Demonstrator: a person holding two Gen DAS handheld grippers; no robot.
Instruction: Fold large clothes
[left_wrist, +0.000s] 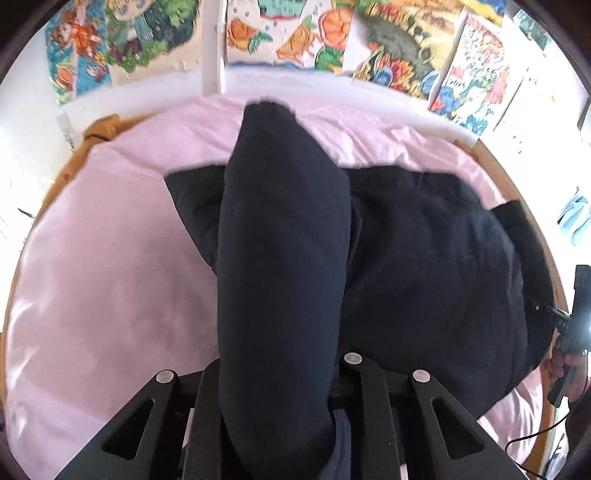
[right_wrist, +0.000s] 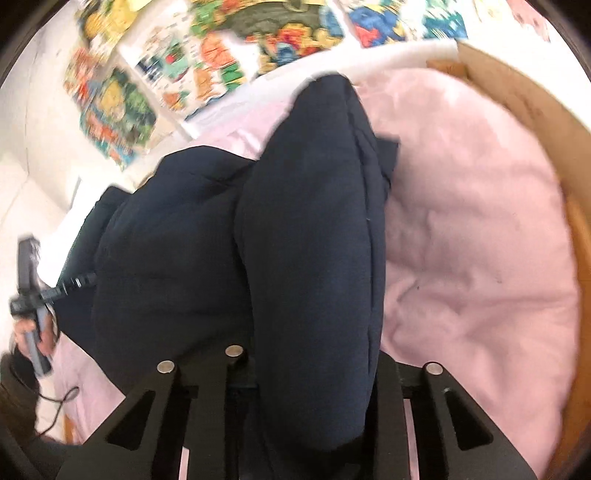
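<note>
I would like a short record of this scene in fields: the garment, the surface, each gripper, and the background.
garment: dark navy garment, partly spread, a part lifted in each gripper
surface: pink bedding in a wooden bed frame
left gripper: jaws shut on a raised fold of the garment
right gripper: jaws shut on another raised fold
background: colourful drawings on a white wall

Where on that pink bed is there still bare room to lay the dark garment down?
Bare pink bedding lies left of the navy garment, toward the wooden bed frame. More bare pink lies to the garment's right. The middle is crowded with bunched fabric, and both tongs grip folds of it.
</note>
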